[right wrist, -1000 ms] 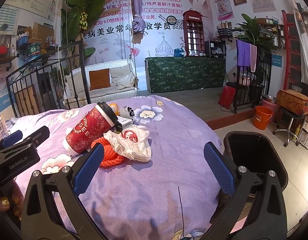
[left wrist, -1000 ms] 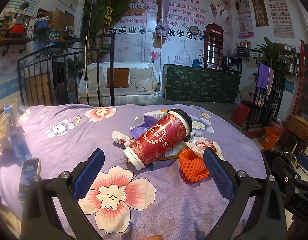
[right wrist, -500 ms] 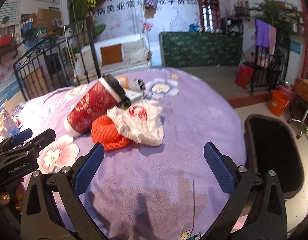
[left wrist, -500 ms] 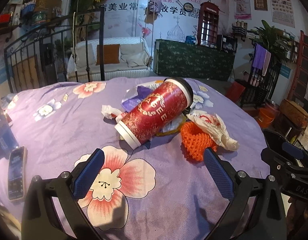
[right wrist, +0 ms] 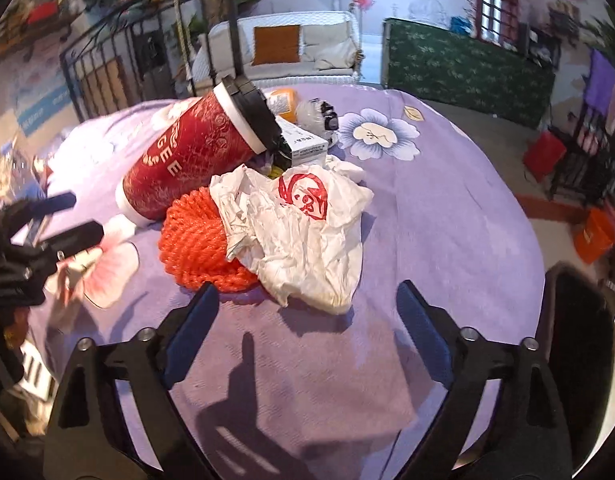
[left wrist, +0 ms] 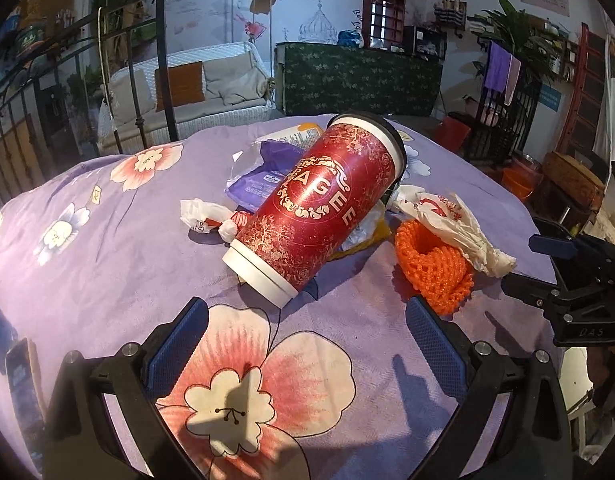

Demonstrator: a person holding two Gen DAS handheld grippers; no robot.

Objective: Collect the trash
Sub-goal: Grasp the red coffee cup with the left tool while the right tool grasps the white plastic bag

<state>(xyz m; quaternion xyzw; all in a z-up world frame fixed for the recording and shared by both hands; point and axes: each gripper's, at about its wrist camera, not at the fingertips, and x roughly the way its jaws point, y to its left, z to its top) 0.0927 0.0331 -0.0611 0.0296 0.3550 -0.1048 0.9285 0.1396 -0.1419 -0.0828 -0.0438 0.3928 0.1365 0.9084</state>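
Note:
A pile of trash lies on a purple floral cloth (left wrist: 107, 264). A red paper cup (left wrist: 315, 208) with a black lid lies on its side; it also shows in the right wrist view (right wrist: 195, 156). Beside it are an orange foam net (left wrist: 435, 272) (right wrist: 199, 248), a crumpled white wrapper with a red logo (right wrist: 303, 236) (left wrist: 447, 220), a purple packet (left wrist: 259, 172) and a small white wrapper (left wrist: 203, 216). My left gripper (left wrist: 303, 344) is open and empty just short of the cup. My right gripper (right wrist: 303, 320) is open and empty just short of the white wrapper.
A black bin (right wrist: 579, 360) stands off the cloth's right edge. A phone (left wrist: 23, 384) lies at the left edge of the cloth. A white box (right wrist: 303, 144) and small items lie behind the cup. A metal bed frame (left wrist: 107, 80) and a sofa (left wrist: 195, 88) stand beyond.
Both grippers have moved forward and down toward the trash pile. The cup, net and wrapper appear larger and closer. Nothing has been picked up.

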